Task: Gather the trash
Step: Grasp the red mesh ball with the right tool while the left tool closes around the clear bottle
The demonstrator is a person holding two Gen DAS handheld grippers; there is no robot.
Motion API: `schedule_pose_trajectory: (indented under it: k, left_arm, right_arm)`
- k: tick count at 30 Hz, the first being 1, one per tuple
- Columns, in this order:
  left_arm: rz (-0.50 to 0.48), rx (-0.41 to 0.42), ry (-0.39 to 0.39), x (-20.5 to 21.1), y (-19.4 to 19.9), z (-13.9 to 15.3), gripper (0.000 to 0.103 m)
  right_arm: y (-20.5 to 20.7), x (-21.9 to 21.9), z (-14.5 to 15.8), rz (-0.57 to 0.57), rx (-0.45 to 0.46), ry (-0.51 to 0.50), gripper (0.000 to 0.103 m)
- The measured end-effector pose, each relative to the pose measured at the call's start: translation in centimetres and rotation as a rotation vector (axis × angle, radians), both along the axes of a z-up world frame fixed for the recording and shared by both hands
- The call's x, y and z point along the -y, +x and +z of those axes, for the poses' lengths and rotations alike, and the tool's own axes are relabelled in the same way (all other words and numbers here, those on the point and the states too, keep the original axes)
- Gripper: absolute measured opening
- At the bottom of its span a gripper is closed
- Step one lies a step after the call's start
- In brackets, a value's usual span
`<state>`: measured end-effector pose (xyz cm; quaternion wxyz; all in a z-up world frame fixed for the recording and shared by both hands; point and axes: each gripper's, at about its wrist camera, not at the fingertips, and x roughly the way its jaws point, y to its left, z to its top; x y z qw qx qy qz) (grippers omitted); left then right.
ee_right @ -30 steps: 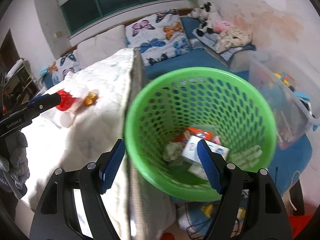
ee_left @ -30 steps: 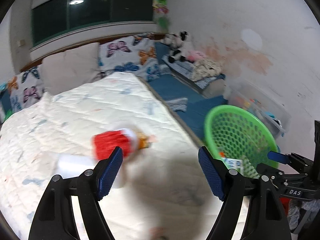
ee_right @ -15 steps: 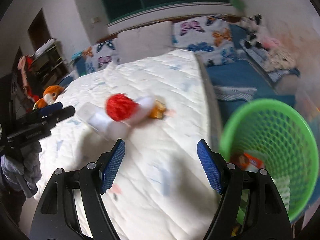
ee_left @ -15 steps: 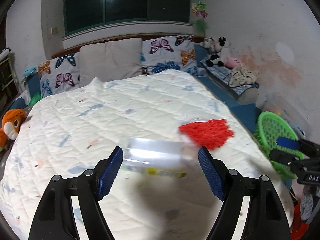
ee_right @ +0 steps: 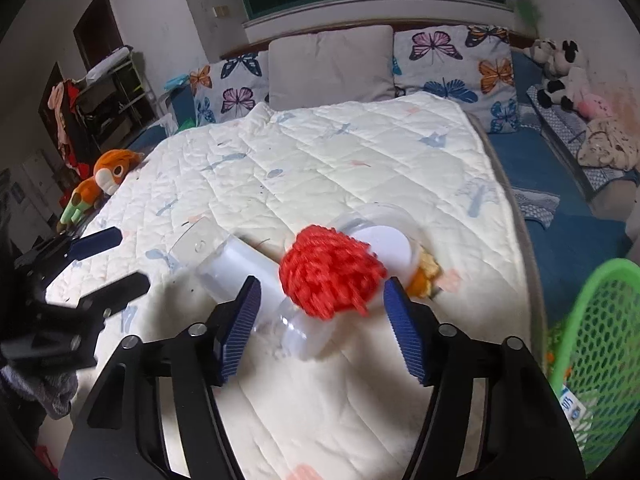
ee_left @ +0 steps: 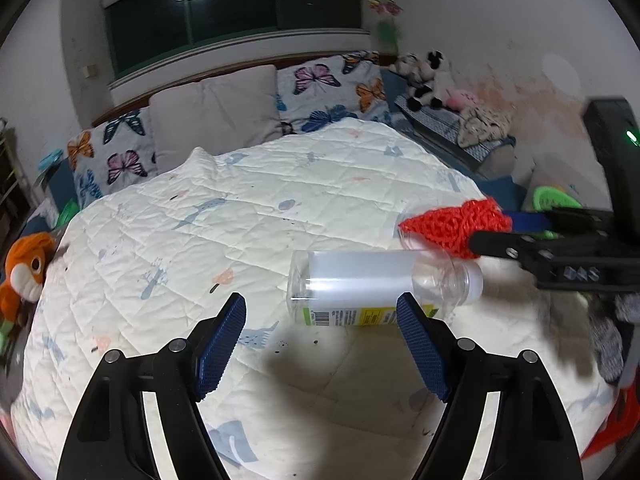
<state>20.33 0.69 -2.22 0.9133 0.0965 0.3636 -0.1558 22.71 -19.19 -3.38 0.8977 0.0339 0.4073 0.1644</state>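
Found the clear bottle (ee_left: pixel 372 284) lying on its side on the white quilt (ee_left: pixel 240 220), just ahead of the left gripper (ee_left: pixel 320 300) and shifted toward its right pad. Noted the long axis running across the view, base to the left and cap to the right. So judged the bottle to lie lengthwise along the line from pad to pad, not across it. Judged that a clean hold on the body would probably ask for a turn of the wrist first. Saw the left jaws standing wide apart, with nothing between them.

Saw the red net ball (ee_right: pixel 328 276) between the pads of the right gripper (ee_right: pixel 322 281), whose jaws had just been closing. Could make out a gap at the left pad. Could not tell whether the right pad already touched the net. Judged the right hand nearer to the net and the left hand nearer to the bottle.

Could not read well what sat behind the net: a clear cup (ee_right: pixel 380 236) with a white top, partly covered, and something orange (ee_right: pixel 424 276) beside it, blurred. Saw only part of the green basket (ee_right: pixel 596 340), cut off at the frame edge, near the bed's side.
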Motion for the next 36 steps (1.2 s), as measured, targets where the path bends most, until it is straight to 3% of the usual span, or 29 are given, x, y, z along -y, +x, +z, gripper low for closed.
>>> schedule_pose_trajectory:
  k: [1,3,9,15,24,36]
  left_arm:
    - [-0.019,-0.003,0.01,0.0,0.1,-0.1,0.075]
    - [-0.044,-0.003,0.031,0.3,0.2,-0.3,0.075]
    - [-0.144,0.008,0.091,1.6,0.6,-0.7,0.075]
    - [-0.342,0.03,0.17,3.4,0.4,-0.4,0.078]
    - [-0.65,-0.002,0.307,5.5,1.4,-1.2,0.08]
    - [-0.861,-0.053,0.379,7.0,4.5,-2.3,0.08]
  right_arm:
    - [0.2,-0.1,-0.2,-0.003,-0.005,-0.005,0.063]
    - [0.6,-0.3,-0.5,-0.005,-0.015,-0.011,0.054]
    - [0.4,0.5,-0.3,-0.015,-0.011,0.003,0.044]
    - [-1.6,2.0,1.7,-0.026,0.023,0.041,0.043]
    - [-5.1,5.6,3.7,-0.104,0.021,0.086,0.043]
    - [-9.3,10.6,2.3,-0.285,-0.03,0.137,0.044]
